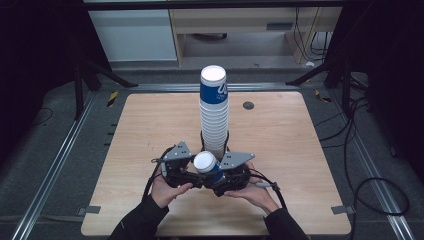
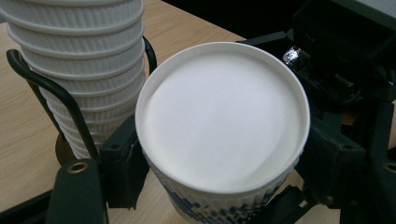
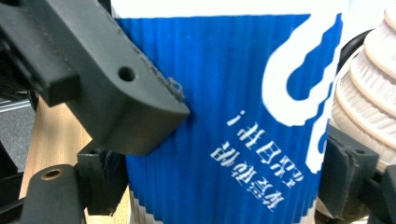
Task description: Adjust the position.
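the wooden table (image 1: 150,125) carries a tall stack of cups (image 1: 214,115), upside down, white ribbed walls below and a blue one on top, standing in a black wire holder (image 2: 56,93) near the middle. just in front of that stack, on the person's side, both hands meet around a single blue cup (image 1: 207,165), also upside down with its white base facing up.

the left gripper (image 1: 186,176) comes in from the left of the cup and the right gripper (image 1: 226,179) from the right, so the cup sits between the two tools, close beside the foot of the stack.

in the left gripper view the cup's white base (image 2: 224,116) lies squarely between this gripper's black fingers (image 2: 122,168), one on each side of the ribbed wall; they look snug against it, clasping the cup.

in the right gripper view the blue wall with white lettering (image 3: 233,116) stands between the right gripper's own fingers (image 3: 348,177), which sit at both sides of the cup low down; whether their pads press on it i cannot tell. a finger of the left gripper (image 3: 116,102) touches the blue wall higher up.
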Demonstrator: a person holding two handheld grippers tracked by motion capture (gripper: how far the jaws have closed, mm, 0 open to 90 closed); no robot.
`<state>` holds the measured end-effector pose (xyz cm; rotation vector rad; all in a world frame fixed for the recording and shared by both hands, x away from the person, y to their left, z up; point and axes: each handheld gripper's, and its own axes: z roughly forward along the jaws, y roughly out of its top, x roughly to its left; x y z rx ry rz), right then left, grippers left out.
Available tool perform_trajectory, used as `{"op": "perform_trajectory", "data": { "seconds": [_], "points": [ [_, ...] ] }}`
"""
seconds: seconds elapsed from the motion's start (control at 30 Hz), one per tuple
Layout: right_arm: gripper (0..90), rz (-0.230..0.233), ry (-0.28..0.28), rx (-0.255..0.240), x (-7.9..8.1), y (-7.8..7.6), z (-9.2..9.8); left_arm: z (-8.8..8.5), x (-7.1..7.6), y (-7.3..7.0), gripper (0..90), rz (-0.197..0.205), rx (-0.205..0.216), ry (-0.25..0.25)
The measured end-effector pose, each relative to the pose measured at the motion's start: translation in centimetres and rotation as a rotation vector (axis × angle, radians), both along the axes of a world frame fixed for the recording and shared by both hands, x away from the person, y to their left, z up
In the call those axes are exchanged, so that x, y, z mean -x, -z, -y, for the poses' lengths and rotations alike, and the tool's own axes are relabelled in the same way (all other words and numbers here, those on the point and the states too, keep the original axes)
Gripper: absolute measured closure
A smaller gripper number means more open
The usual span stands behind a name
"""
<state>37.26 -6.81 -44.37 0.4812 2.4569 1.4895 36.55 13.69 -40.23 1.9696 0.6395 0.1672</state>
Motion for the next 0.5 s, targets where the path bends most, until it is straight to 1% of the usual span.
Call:
{"op": "perform_trajectory", "data": {
  "seconds": [0.23,0.4,0.5],
  "points": [
    [14.3,-0.006,0.001,0.003,-0.07,0.02,0.03,-0.06,0.06,-0.06,25.2,0.019,-0.011,-0.008],
    [10.6,-0.002,0.009,0.0,-0.07,-0.18,0.24,-0.33,0.02,-0.22,25.2,0.026,-0.006,-0.019],
    [9.2,-0.003,0.013,-0.002,-0.08,-0.33,0.43,-0.68,-0.01,-0.43,25.2,0.034,0.005,-0.022]
  ]
}}
